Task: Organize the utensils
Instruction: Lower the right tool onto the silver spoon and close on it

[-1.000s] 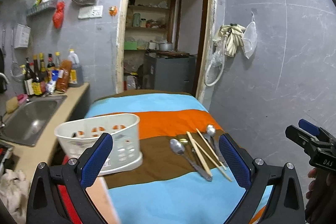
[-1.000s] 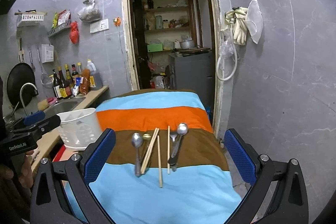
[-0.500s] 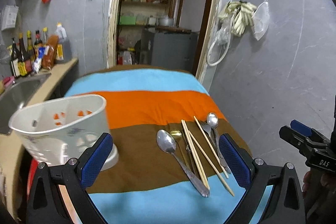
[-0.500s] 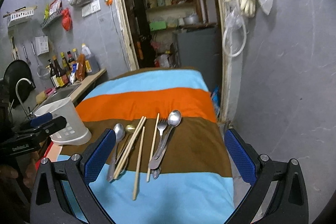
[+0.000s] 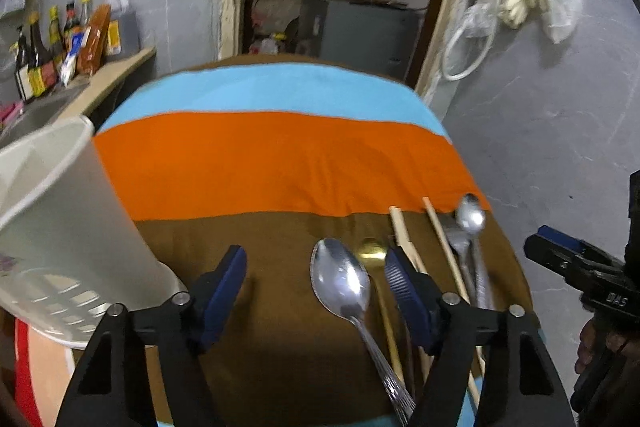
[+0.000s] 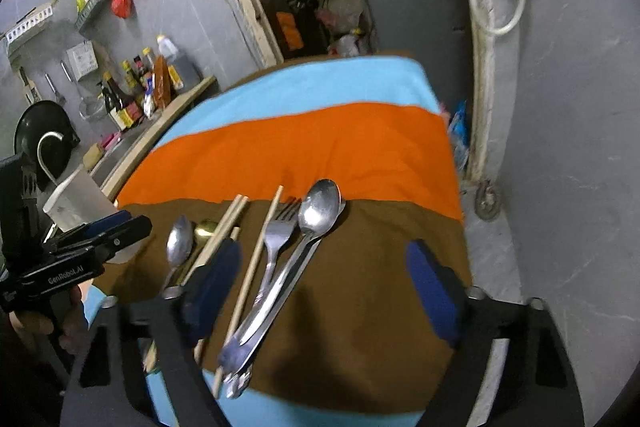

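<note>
1. Two grippers are now low over the striped cloth (image 5: 280,155); a second ago both hung higher and farther back, with the utensils small ahead of them.
2. Left gripper (image 5: 314,279): jaws apart, holding nothing, narrower than a second ago. The large spoon (image 5: 340,281) lies between its fingertips, the gold spoon (image 5: 372,251) just inside the right pad.
3. Right gripper (image 6: 324,283): jaws spread wide, empty. The fork (image 6: 280,231), a long spoon (image 6: 318,207) and one chopstick (image 6: 256,267) lie between its fingers; the paired chopsticks (image 6: 224,227) run under its left finger.
4. White utensil holder (image 5: 60,227) stands close to the left gripper's left finger, empty as far as visible.
5. Reading: approach finished, first pick imminent; nothing sorted yet.
</note>
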